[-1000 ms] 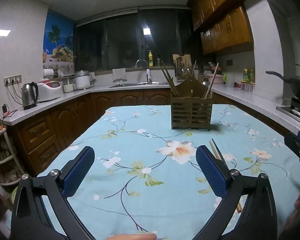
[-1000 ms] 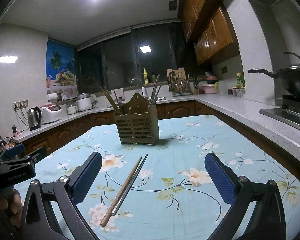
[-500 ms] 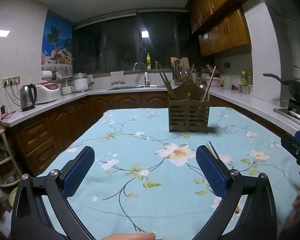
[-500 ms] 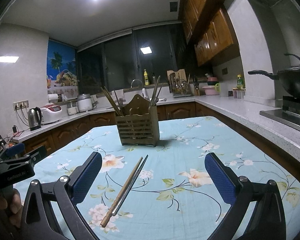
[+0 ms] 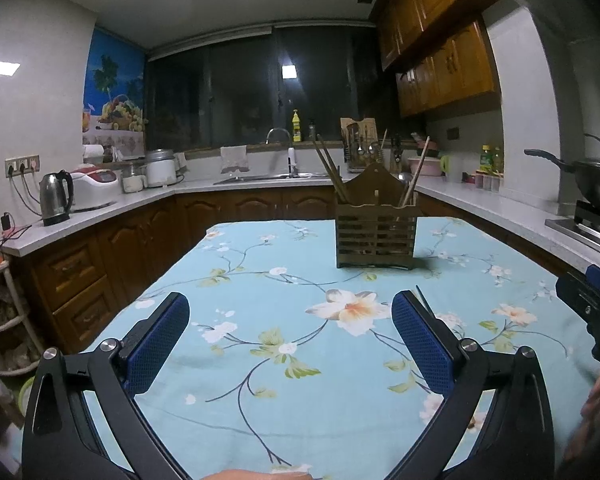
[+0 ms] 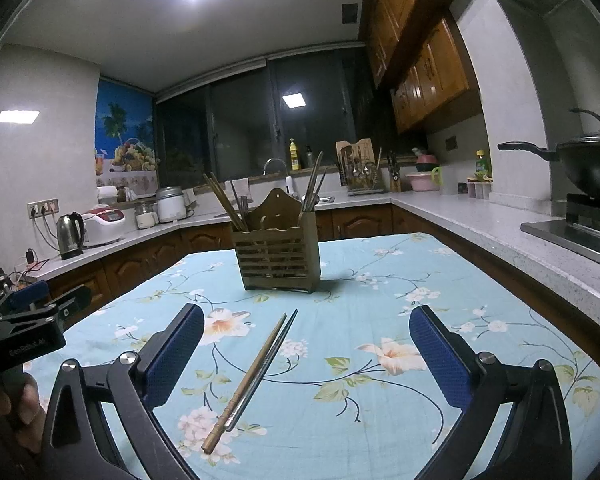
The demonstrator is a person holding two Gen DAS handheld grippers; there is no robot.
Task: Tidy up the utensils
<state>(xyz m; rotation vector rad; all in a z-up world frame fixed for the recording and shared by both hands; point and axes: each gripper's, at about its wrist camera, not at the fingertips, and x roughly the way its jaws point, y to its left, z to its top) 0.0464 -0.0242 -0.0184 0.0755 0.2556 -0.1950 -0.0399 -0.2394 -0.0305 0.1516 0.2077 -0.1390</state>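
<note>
Chopsticks haven't budged over the last second, and the left gripper just tilted up a touch, so no pickup has started. Both it and the right gripper gape wide, holding nothing. The pair lies flat on the tablecloth between the right fingers, long axis 7 to 1 o'clock, tips toward the wooden holder at 12.

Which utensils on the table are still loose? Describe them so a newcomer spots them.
On the flowered tablecloth, in front of the slatted wooden holder, lie two chopsticks side by side between the right gripper fingers. Unlike the holder's upright utensils, they lie flat.
</note>
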